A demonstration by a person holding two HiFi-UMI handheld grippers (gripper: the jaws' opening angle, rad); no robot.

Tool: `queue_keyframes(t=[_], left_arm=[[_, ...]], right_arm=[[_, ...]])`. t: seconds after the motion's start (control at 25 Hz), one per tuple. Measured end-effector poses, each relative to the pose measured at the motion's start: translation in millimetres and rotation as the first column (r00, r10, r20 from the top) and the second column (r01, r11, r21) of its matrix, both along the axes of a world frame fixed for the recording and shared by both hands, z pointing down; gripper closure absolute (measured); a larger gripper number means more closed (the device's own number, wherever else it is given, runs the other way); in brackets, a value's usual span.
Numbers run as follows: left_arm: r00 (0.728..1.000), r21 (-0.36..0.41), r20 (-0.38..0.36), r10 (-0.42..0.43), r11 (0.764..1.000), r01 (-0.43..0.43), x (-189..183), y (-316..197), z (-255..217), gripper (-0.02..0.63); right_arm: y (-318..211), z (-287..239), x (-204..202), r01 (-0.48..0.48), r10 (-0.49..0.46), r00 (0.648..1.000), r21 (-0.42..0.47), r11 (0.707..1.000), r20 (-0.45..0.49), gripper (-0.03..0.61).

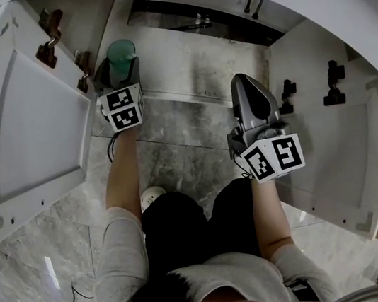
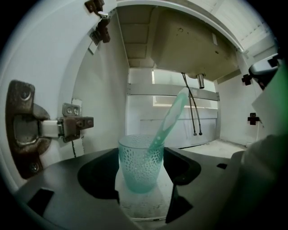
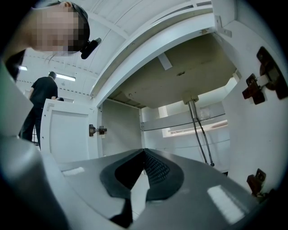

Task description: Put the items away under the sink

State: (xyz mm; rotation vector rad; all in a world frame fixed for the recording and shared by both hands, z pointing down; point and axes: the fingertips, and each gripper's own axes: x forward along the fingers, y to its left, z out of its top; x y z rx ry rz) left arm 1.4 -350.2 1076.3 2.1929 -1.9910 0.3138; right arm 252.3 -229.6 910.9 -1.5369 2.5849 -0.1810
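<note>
Head view: left gripper (image 1: 120,70) reaches forward at upper left, with the teal cup (image 1: 121,52) at its tip over the speckly cabinet floor (image 1: 209,57). The right gripper (image 1: 241,80) sits centre right, pointing up-frame.
Left gripper view: jaws pinch the dimpled, see-through cup, and a teal stick (image 2: 172,116) leans inside it.
Right gripper view: ribbed pads (image 3: 156,169) pressed together, nothing between.

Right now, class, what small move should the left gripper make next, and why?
Probably ease the teal dimpled plastic cup forward onto the cabinet floor: the jaws of the left gripper grip it at the front edge, with floor space ahead.
</note>
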Motion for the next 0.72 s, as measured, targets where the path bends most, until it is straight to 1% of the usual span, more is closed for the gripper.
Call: queue_keyframes(t=[0.24, 0.72], left_arm=[[1.000, 0.021, 0.006, 0.001, 1.000, -0.001, 1.1, 0.4, -0.1, 0.299], [1.000, 0.022, 0.010, 0.028, 0.999, -0.028, 4.7, 9.1, -8.5, 0.298]], right_arm=[[1.4, 0.4, 1.4, -0.002, 0.002, 1.000, 0.002, 1.000, 0.002, 0.568], [7.8, -5.3, 3.0, 0.001, -0.001, 1.000, 0.013, 1.000, -0.008, 0.568]])
